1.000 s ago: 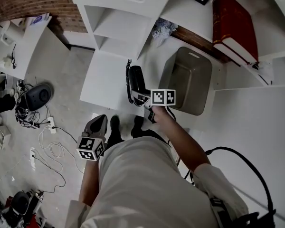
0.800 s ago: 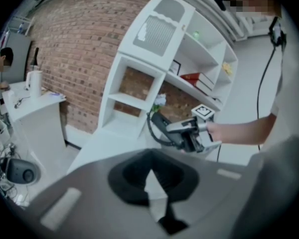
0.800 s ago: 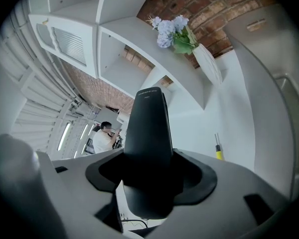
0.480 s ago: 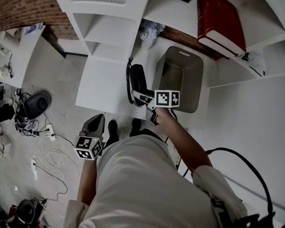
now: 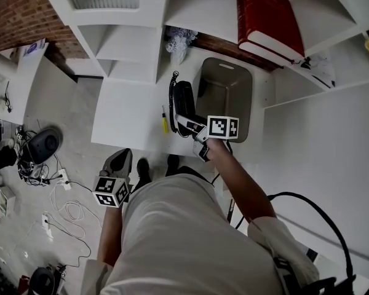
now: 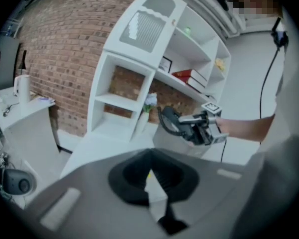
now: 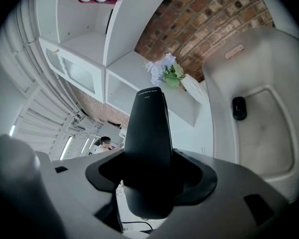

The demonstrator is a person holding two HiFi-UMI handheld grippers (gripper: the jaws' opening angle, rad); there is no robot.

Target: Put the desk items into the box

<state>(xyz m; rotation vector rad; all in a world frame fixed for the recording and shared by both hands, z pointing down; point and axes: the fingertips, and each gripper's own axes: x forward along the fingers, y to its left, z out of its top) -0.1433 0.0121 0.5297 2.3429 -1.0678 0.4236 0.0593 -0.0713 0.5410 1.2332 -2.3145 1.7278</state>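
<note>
My right gripper (image 5: pixel 192 121) is shut on a black corded device (image 5: pixel 183 98) and holds it above the white desk (image 5: pixel 123 118), just left of the grey box (image 5: pixel 226 72). In the right gripper view the black device (image 7: pixel 148 128) stands up between the jaws, and the box (image 7: pixel 261 133) lies to the right with a small black item (image 7: pixel 238 107) inside. A yellow item (image 5: pixel 165 121) lies on the desk beside the device. My left gripper (image 5: pixel 118 163) hangs low at the person's side, off the desk; its jaws look shut with nothing in them (image 6: pixel 157 179).
White shelving (image 5: pixel 120 48) rises behind the desk, with a vase of flowers (image 5: pixel 176 42), a framed picture and red books (image 5: pixel 267 20). Cables (image 5: pixel 67 195) and a dark round device (image 5: pixel 43 143) lie on the floor at the left.
The right gripper has carried the black device closer to the box's left edge. The head view has shifted, and the yellow item now shows on the desk. The left gripper stays low.
</note>
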